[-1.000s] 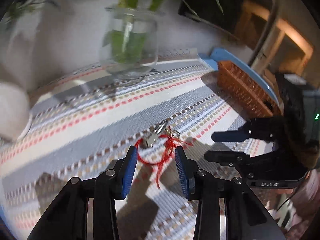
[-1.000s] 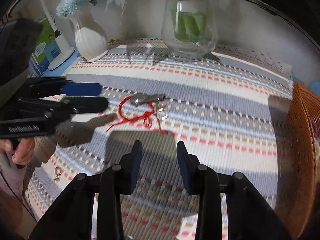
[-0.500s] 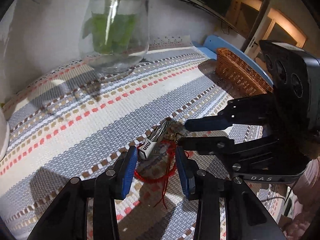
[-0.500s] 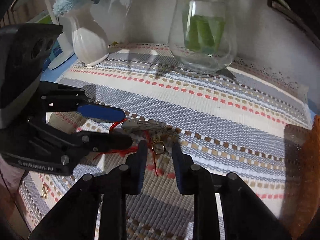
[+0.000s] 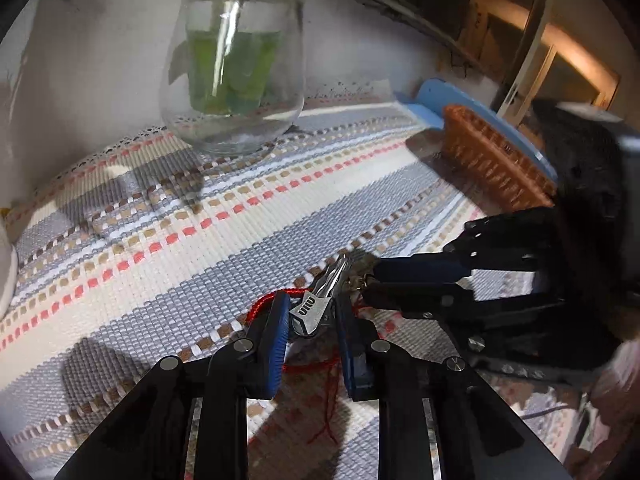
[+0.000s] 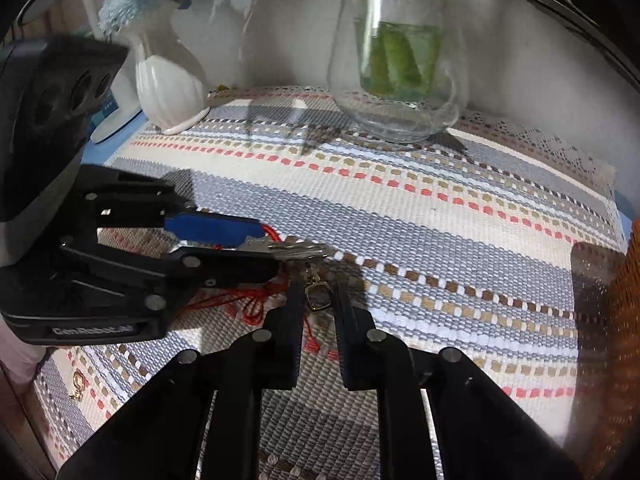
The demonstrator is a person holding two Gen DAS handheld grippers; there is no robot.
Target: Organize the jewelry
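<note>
- Nearest the left wrist camera: left tool (image 5: 310, 320) straddles the silver clip (image 5: 311, 311) of a tangled jewelry piece. Its jaws are closing; a sliver of gap shows on either side of the clip, so the pads (image 5: 276, 340) are not yet pressing on it.
- Nearest the right wrist camera: right tool (image 6: 318, 300) brackets the small gold-framed charm (image 6: 318, 295). Its jaws are closing too, with the charm between them and no visible pad contact yet.
- Task item location: clip, charm and red cord (image 5: 308, 366) lie together as one cluster on the striped woven mat (image 5: 168, 280) covering the tabletop, mid-mat, directly under both tools. Cord loops pass beneath the left tool.
- Second small gold piece (image 6: 78, 384) sits near the mat's left edge in the right view, well apart from the cluster.
- Farther out: wicker basket (image 5: 492, 164) at the right edge, judged the likely destination. Glass vase (image 6: 400, 60) and white vase (image 6: 168, 84) stand at the back.
- Risks (judgement): the tools are crowded tip to tip, so they may collide. Pulling apart with the cord tangled could strain the link or drag the mat. The thin charm may slip free. A wide swing could reach the glass vase.
</note>
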